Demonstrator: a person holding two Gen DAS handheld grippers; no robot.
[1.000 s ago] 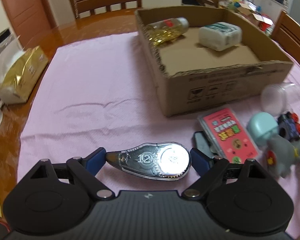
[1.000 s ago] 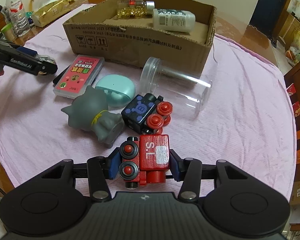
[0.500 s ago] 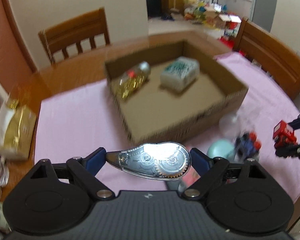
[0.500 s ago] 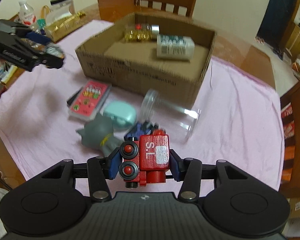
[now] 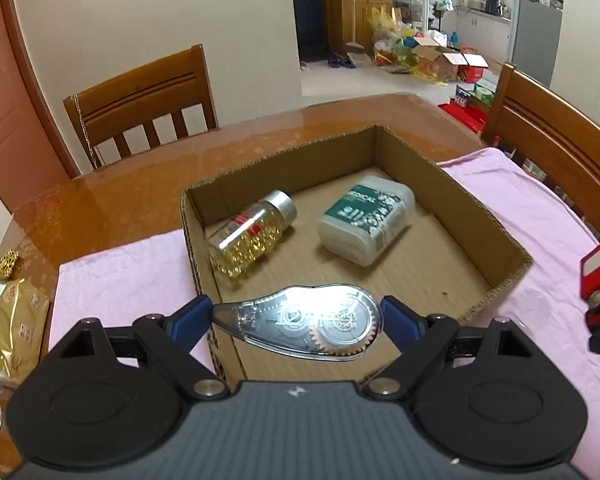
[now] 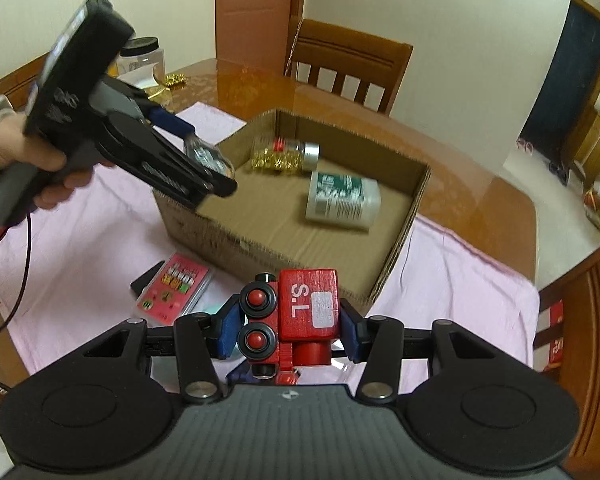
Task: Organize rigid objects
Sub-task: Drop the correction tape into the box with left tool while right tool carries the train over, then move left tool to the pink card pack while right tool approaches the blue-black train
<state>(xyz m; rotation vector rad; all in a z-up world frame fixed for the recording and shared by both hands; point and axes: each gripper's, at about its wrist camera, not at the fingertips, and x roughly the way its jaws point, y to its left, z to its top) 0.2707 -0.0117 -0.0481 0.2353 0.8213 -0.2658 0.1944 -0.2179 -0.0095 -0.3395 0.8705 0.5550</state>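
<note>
My left gripper (image 5: 296,312) hangs over the near left corner of the open cardboard box (image 5: 508,248). A clear correction tape dispenser (image 5: 300,324) lies across its blue pads; the jaws are opening, and both pads still touch its ends. Inside the box lie a bottle of yellow capsules (image 5: 252,236) and a white bottle with a green label (image 5: 364,220). My right gripper (image 6: 288,324) is shut on a red toy train (image 6: 308,308) marked "S.L", raised just before the box's near wall (image 6: 260,236). The right wrist view shows a hand holding the left gripper (image 6: 210,160) above the box's left corner.
A pink card pack (image 6: 172,292) lies on the pink cloth (image 6: 80,240) in front of the box. Wooden chairs (image 5: 140,100) (image 5: 560,152) stand at the far and right sides. A gold packet (image 5: 8,320) and a black-lidded jar (image 6: 140,56) sit at the table's left.
Both grippers have risen from the cloth and moved towards the box, each carrying its object. The tape dispenser now hangs over the box's interior; the train has lifted clear of the other toys.
</note>
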